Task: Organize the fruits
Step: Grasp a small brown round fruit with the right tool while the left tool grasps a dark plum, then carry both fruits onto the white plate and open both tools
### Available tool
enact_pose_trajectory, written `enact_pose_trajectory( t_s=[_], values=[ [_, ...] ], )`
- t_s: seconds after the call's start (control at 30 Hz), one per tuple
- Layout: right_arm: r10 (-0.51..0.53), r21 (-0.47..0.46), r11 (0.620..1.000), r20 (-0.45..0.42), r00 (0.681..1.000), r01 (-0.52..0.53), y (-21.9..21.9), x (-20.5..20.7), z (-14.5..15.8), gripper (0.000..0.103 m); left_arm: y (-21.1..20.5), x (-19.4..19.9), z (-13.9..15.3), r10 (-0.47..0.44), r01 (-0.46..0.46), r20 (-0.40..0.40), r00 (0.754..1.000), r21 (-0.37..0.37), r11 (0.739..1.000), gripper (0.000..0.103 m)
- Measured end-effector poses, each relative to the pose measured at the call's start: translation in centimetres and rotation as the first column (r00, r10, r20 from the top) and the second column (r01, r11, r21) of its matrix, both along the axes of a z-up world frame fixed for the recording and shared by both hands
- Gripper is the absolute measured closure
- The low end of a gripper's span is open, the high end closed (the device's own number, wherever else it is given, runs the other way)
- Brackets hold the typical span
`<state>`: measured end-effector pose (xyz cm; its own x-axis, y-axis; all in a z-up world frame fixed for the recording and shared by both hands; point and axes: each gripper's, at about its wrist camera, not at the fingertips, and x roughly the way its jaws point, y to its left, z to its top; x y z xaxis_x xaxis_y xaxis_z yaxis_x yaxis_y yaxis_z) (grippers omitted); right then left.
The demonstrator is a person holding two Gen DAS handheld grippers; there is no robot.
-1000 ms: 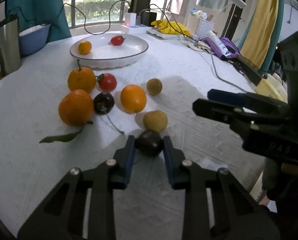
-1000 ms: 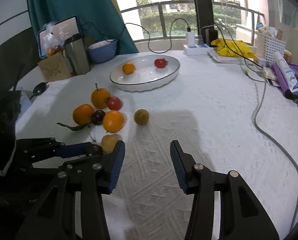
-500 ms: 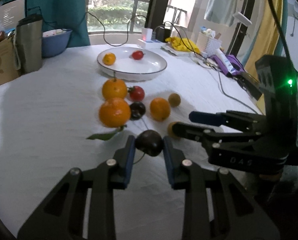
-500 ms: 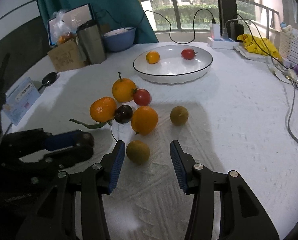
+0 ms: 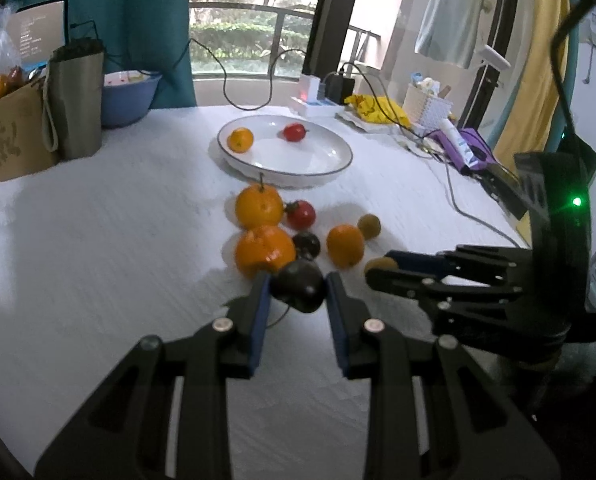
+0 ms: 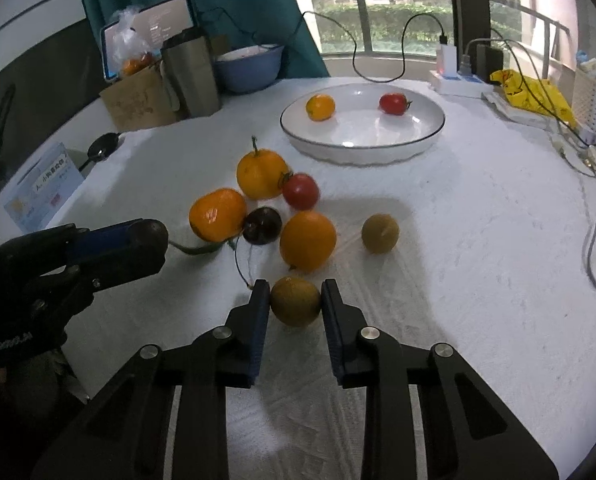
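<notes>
Two grippers work the near side of the white-clothed table (image 6: 477,240). The left gripper (image 5: 298,296) is clamped on a dark plum (image 5: 298,291), both blue pads pressed against its sides, and it appears lifted off the cloth. The right gripper (image 6: 294,304) has its jaws narrowed around a brownish-yellow fruit (image 6: 296,301) that rests on the cloth; the pads sit at or just beside its skin, and whether they actually grip it I cannot tell.

Just beyond lies the loose cluster: three oranges (image 6: 307,240), a red tomato (image 6: 301,190), a second dark plum (image 6: 262,225), and a small brownish fruit (image 6: 379,233) a little apart to the right. Farther back sits the white plate (image 6: 417,140), holding a small orange (image 6: 320,107) and a tomato (image 6: 393,103), with bare room between and in front of them.

Open cloth stretches right of the cluster up to a grey cable (image 6: 595,216) near the table's right edge. Along the left edge stand a card (image 6: 38,188), a steel mug (image 6: 192,76) and a blue bowl (image 6: 248,68).
</notes>
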<state>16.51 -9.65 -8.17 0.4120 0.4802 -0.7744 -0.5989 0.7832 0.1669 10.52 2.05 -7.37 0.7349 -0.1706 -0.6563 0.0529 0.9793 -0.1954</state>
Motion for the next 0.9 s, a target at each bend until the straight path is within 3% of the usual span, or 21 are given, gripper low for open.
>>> enact_pose_trajectory(
  t_s=[0.37, 0.9],
  values=[
    [-0.025, 0.020, 1.000, 0.061, 0.998, 0.023, -0.6, 2.0, 2.9, 0.074, 0.6, 2.2, 1.6, 0.007, -0.008, 0.035, 0.999, 0.011, 1.000, 0.074],
    [-0.039, 0.031, 0.999, 0.098, 0.994, 0.036, -0.7, 6.4, 4.7, 0.074, 1.1, 7.1, 3.0, -0.011, 0.009, 0.058, 0.998, 0.022, 1.000, 0.074]
  ],
)
